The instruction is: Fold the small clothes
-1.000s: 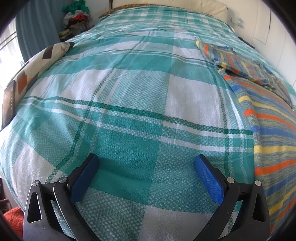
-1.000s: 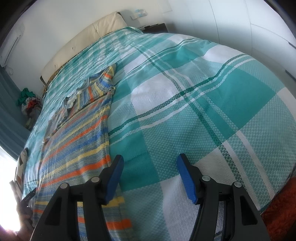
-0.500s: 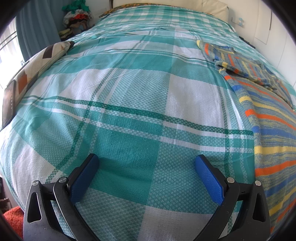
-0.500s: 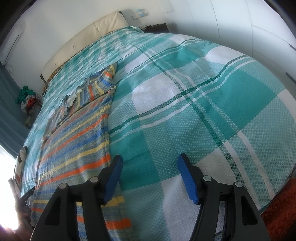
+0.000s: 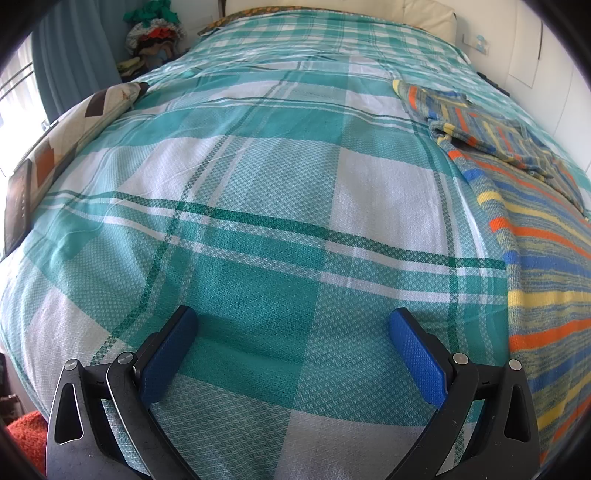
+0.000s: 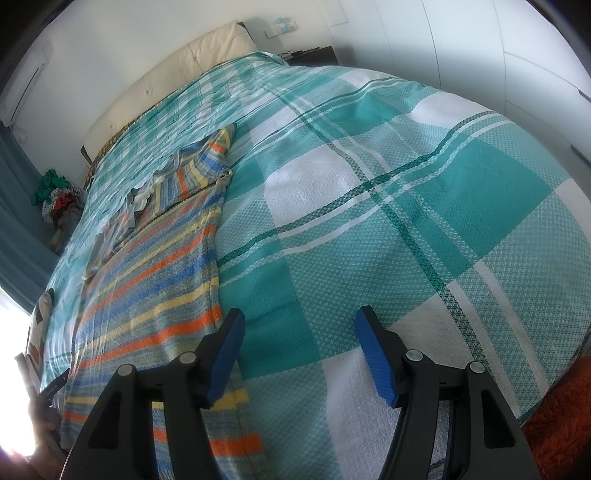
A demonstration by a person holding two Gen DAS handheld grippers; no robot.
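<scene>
Teal plaid bedspread (image 5: 280,192) carries a striped garment (image 6: 155,266); left tongs (image 5: 293,325) and right tongs (image 6: 299,325) gape empty.

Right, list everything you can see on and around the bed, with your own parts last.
striped garment: one, blue, orange and yellow stripes, spread flat on the bed between the two grippers.
bedspread: one, teal and white plaid, covering the bed.
patterned cushion: one, cream with brown patches, on the bed's left edge.
headboard: one, cream, at the far end.
clothes pile: one, green and red on top, far left corner by the curtain.
orange rug: one, on the floor by the bed.
left hand-held gripper: black with blue pads, open above the bedspread.
right hand-held gripper: same, open beside the garment's edge.
</scene>
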